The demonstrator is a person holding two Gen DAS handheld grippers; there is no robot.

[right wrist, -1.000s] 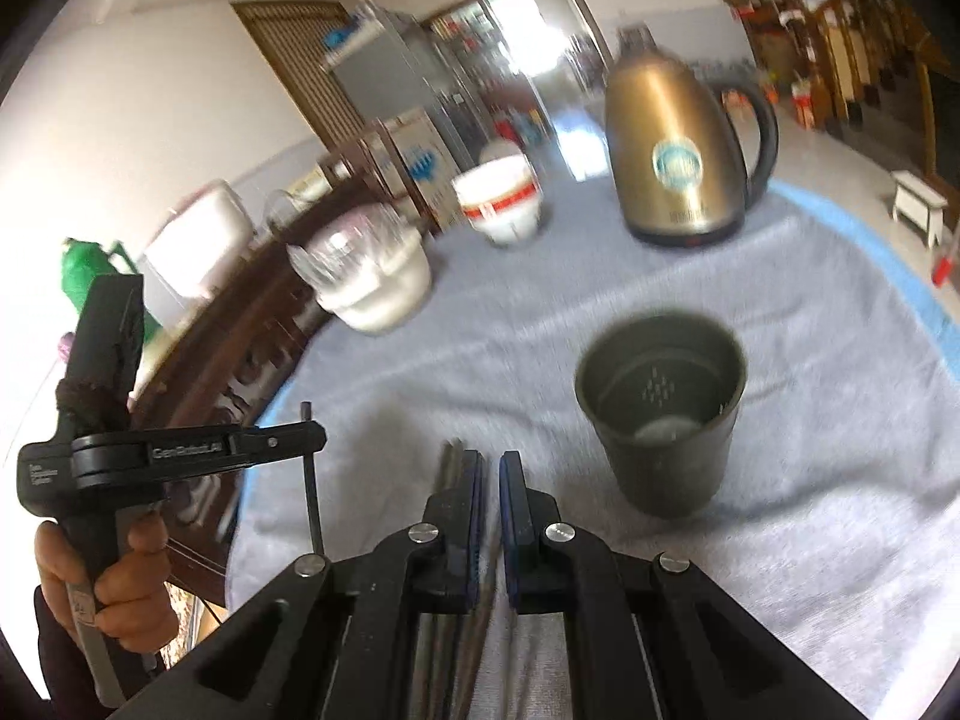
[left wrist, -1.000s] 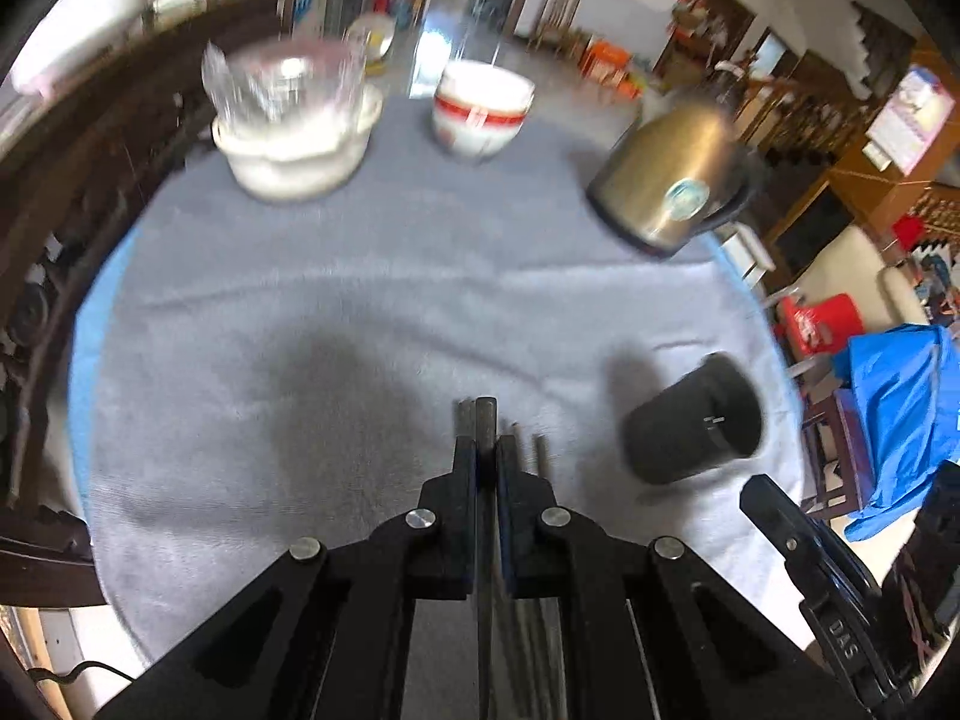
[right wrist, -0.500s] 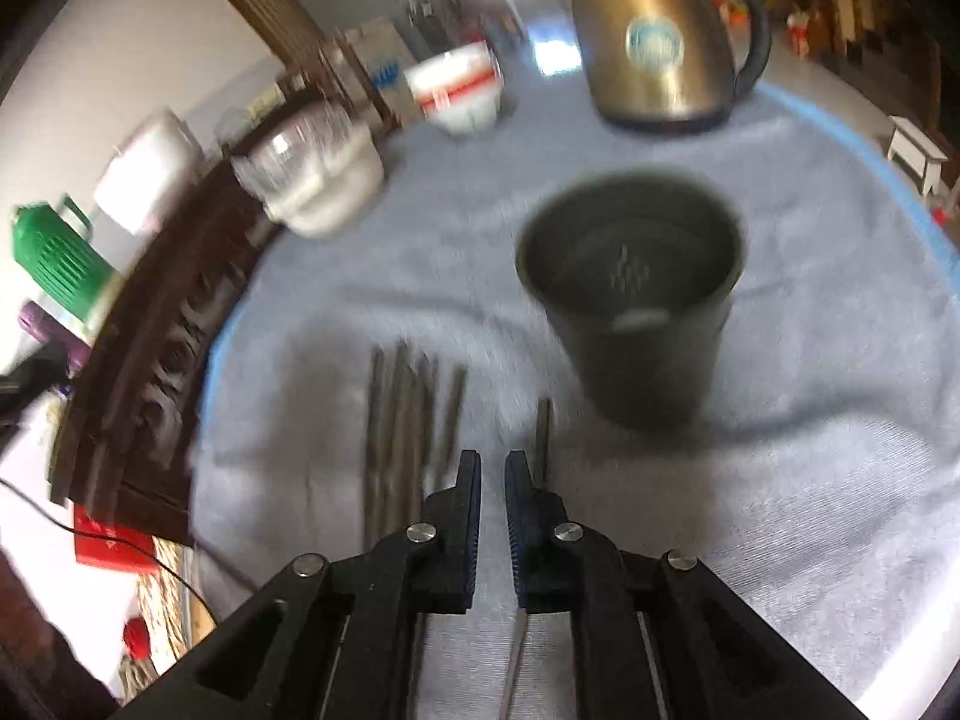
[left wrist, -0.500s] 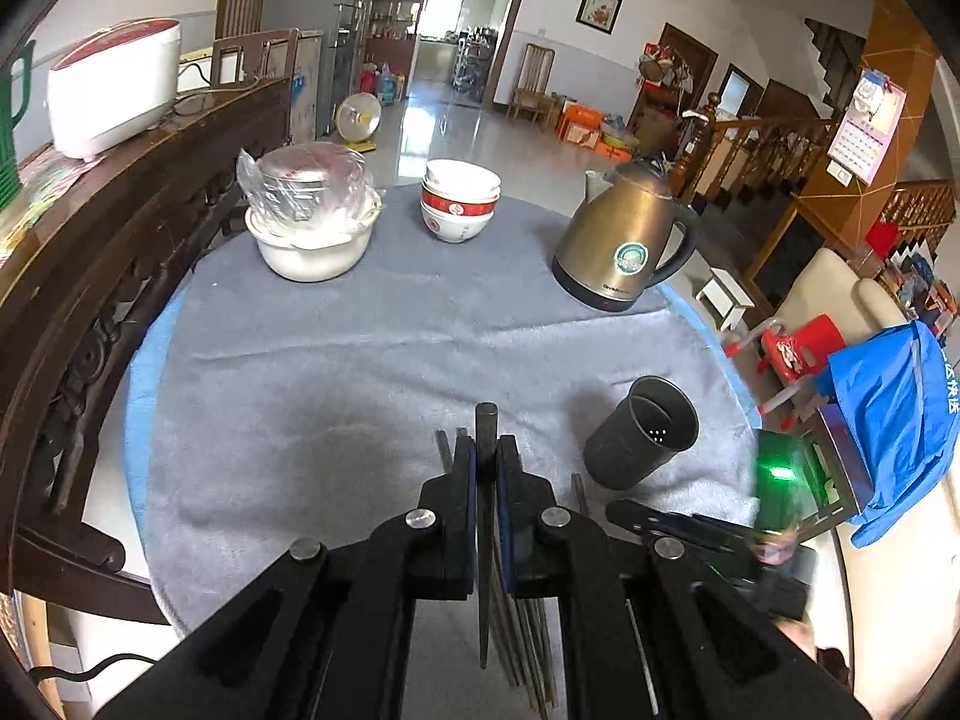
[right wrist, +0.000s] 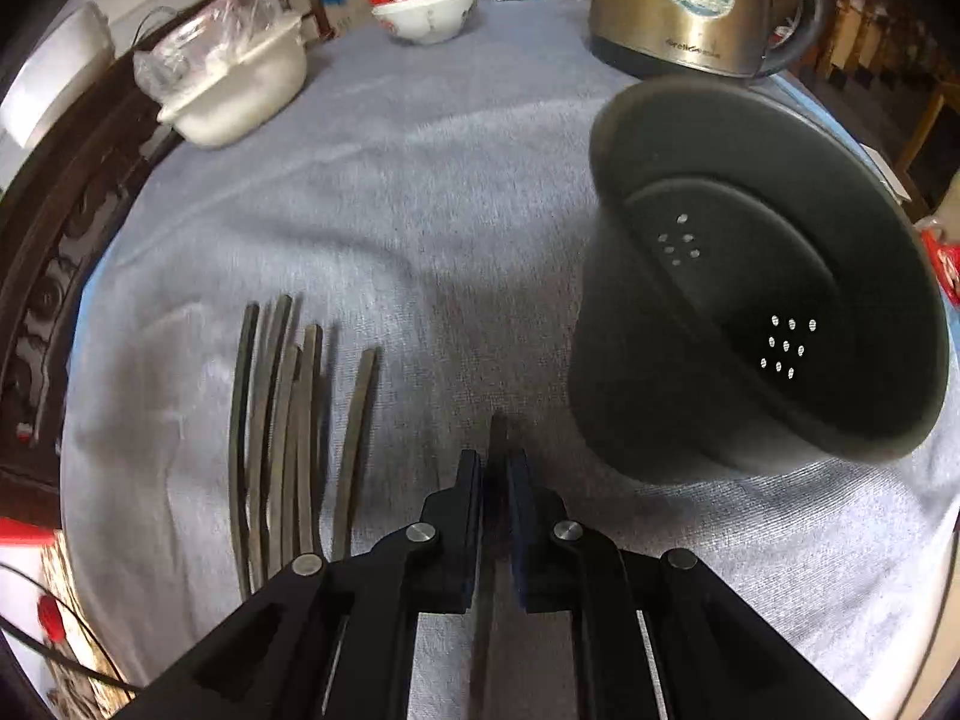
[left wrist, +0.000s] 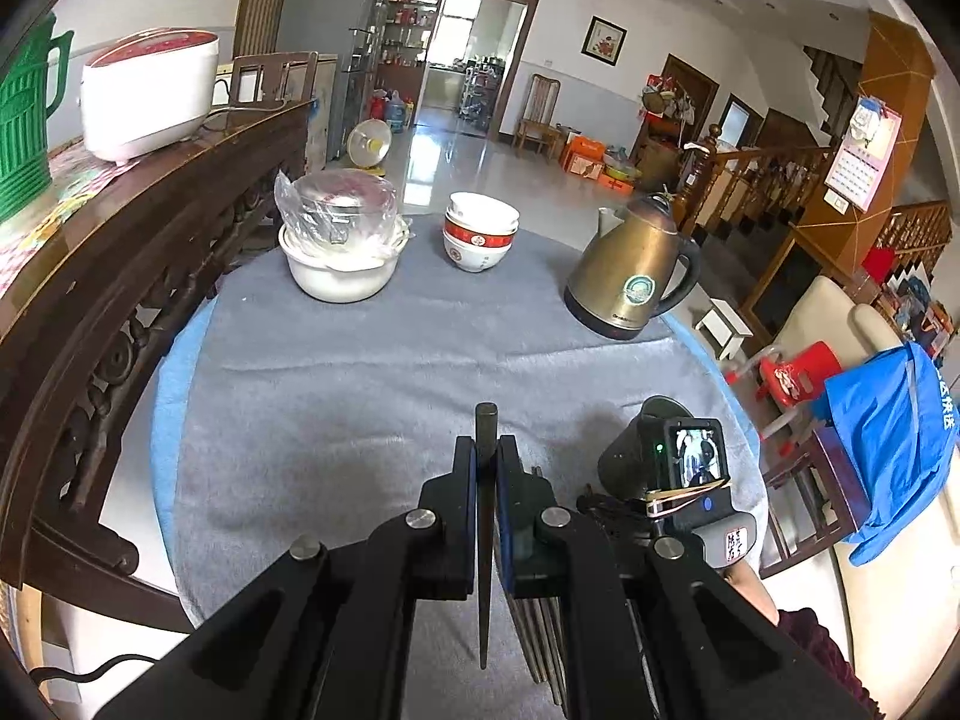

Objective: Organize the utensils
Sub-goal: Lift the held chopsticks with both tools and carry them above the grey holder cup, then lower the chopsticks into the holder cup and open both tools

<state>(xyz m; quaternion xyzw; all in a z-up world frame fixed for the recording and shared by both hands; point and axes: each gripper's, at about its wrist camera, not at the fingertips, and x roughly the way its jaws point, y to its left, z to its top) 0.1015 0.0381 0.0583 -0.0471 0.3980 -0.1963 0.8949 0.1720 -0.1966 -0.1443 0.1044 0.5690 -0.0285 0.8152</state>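
Observation:
My left gripper point(left wrist: 487, 450) is shut on a dark chopstick point(left wrist: 485, 420) and holds it above the grey cloth point(left wrist: 360, 408). Several more chopsticks point(left wrist: 540, 630) lie under it. The dark holder cup point(left wrist: 627, 450) stands to its right, half hidden by the right gripper's camera body point(left wrist: 690, 468). In the right wrist view my right gripper point(right wrist: 495, 468) points steeply down at the cloth, its jaws closing on a single chopstick point(right wrist: 498, 429) that runs between them. Right of it stands the holder cup point(right wrist: 750, 300), with a divider and a holed bottom. Several chopsticks point(right wrist: 282, 420) lie on the left.
A brass kettle point(left wrist: 630, 276) stands at the back right, stacked bowls point(left wrist: 480, 234) at the back middle, and a white pot under plastic wrap point(left wrist: 342, 252) at the back left. A carved wooden sideboard point(left wrist: 90, 300) runs along the table's left edge.
My left gripper rose and drew back with its chopstick. My right gripper sank, tipped downward and came down over the single chopstick beside the cup.

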